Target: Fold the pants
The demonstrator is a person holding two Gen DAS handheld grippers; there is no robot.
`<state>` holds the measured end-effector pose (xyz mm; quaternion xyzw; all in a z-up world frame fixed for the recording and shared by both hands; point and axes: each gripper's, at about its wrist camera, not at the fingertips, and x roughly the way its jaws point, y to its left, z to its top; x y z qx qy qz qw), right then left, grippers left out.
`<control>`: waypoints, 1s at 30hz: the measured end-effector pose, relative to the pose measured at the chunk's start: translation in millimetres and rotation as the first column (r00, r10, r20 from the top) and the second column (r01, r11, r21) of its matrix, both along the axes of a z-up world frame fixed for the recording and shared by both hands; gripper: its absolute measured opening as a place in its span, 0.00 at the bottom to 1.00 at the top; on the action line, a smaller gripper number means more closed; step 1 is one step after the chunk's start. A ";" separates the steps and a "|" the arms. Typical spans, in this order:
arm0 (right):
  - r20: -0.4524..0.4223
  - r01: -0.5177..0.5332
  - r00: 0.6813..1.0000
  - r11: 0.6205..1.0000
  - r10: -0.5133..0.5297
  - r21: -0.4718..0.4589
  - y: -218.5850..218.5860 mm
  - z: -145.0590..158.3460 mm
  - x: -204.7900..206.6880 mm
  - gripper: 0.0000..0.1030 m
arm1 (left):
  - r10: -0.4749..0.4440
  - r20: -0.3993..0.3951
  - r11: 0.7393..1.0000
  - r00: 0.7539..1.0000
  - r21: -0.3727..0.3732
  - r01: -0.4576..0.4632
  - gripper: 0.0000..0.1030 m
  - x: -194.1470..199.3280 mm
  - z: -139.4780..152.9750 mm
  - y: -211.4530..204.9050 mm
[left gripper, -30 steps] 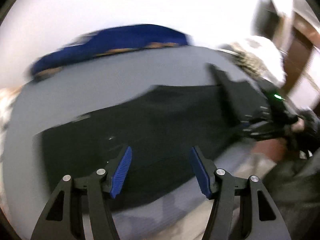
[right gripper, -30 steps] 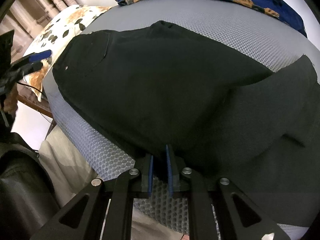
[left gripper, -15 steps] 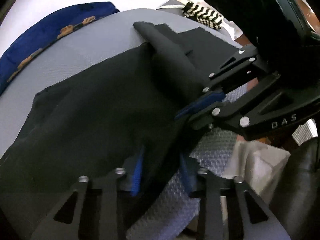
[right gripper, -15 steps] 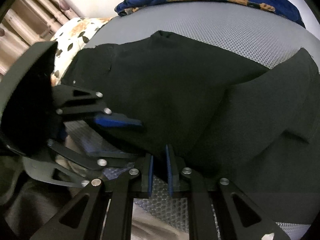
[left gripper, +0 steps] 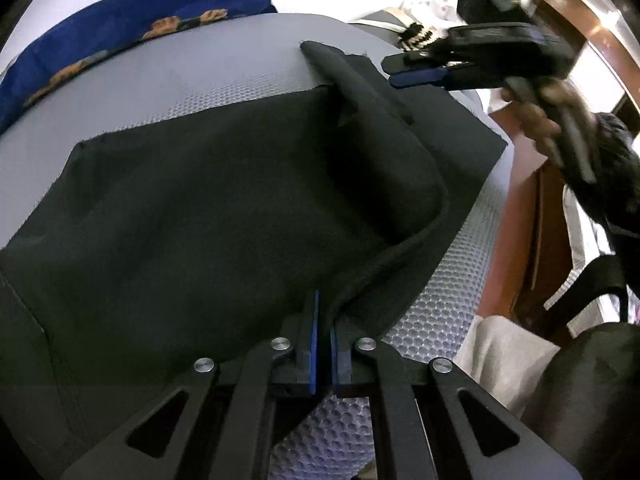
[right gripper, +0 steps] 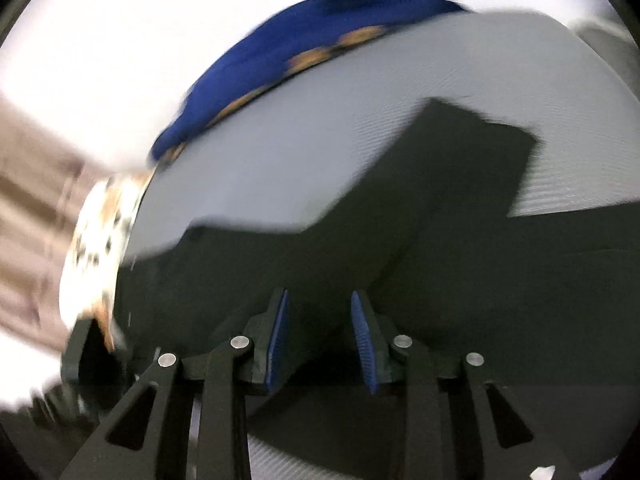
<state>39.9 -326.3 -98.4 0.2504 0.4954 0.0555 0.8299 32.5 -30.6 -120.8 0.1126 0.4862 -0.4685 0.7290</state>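
Note:
Black pants point(left gripper: 208, 200) lie spread on a grey mesh mattress point(left gripper: 200, 80). My left gripper point(left gripper: 323, 320) is shut on the near edge of the pants, pinching a raised fold. One pant leg is folded over toward the right. My right gripper point(left gripper: 412, 74) shows in the left wrist view, lifted above the far right part of the pants. In the blurred right wrist view, my right gripper point(right gripper: 320, 312) is open and empty above the pants point(right gripper: 400, 240).
A blue patterned blanket point(left gripper: 120, 28) lies along the far edge of the mattress, also in the right wrist view point(right gripper: 300, 52). A floral pillow point(right gripper: 100, 232) sits at the left. Brown wooden furniture point(left gripper: 528, 240) and pale cloth point(left gripper: 500, 360) are at the right.
My left gripper came in and closed on the near edge of the pants. My right gripper let go of the pants, opened and lifted away.

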 end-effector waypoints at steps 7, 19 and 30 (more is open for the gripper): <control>-0.026 0.168 0.986 0.974 -0.166 0.154 -50.4 -30.0 23.7 0.30 | 0.037 -0.027 0.999 0.999 -0.007 -0.037 0.04 2.1 -0.9 1.6; 0.021 0.254 0.962 0.922 -0.272 0.292 -92.7 -45.9 78.1 0.22 | 0.085 -0.103 0.996 0.991 -0.025 -0.088 0.05 -5.2 -5.7 10.8; 0.045 0.248 0.962 0.932 -0.269 0.263 -83.4 -20.7 113.7 0.05 | 0.085 -0.090 0.995 0.992 -0.036 -0.088 0.05 -16.4 -7.1 11.5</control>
